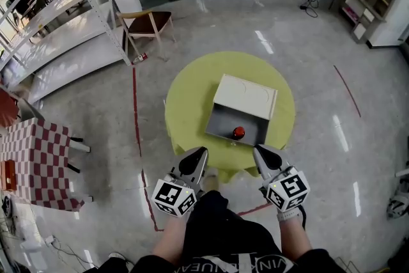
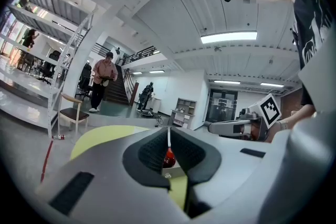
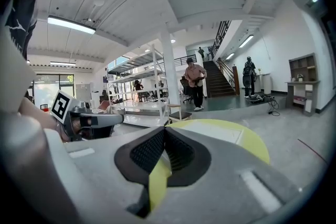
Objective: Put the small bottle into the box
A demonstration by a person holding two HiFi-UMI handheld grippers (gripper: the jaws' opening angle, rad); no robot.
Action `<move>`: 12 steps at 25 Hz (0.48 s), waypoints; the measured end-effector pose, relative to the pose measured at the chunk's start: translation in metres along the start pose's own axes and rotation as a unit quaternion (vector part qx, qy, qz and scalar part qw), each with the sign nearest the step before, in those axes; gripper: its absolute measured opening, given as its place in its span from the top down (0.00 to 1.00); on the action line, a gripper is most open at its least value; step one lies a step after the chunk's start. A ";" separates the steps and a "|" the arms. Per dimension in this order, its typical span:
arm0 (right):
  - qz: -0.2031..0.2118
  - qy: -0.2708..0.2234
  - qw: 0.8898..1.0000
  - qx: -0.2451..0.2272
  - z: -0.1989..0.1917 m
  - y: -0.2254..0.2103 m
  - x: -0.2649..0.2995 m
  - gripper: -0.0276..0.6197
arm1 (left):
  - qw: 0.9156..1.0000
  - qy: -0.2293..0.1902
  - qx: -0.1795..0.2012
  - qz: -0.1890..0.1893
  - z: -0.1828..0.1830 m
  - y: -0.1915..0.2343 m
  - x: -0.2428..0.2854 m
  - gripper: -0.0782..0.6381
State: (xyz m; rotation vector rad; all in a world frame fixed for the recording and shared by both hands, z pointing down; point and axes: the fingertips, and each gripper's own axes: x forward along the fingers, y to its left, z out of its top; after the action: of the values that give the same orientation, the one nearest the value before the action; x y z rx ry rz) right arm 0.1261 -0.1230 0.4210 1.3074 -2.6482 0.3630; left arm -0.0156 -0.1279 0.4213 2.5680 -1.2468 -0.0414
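The small bottle (image 1: 238,132) is red, the box (image 1: 246,96) white and grey, the table (image 1: 188,105) yellow-green.

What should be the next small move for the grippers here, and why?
Probably none, other than lowering both to rest. The small bottle already lies inside the open box. The left gripper and right gripper have their jaws together, empty, short of the table.

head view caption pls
Left gripper and right gripper, shut, near a yellow table; small bottle inside the box.
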 end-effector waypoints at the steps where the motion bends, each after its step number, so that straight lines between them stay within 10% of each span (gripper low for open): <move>1: 0.001 -0.002 1.000 0.000 0.001 0.001 -0.001 0.95 | 1.000 -0.001 0.002 0.000 0.001 -0.001 -0.001 0.86; 12: 0.006 -0.013 1.000 -0.006 0.011 0.013 -0.011 0.95 | 1.000 -0.009 0.009 0.000 0.008 -0.011 -0.014 0.86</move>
State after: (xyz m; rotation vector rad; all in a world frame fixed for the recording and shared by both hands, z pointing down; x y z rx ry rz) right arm 0.1218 -0.1096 0.4061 1.3026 -2.6769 0.3334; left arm -0.0167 -0.1126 0.4092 2.5889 -1.2590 -0.0521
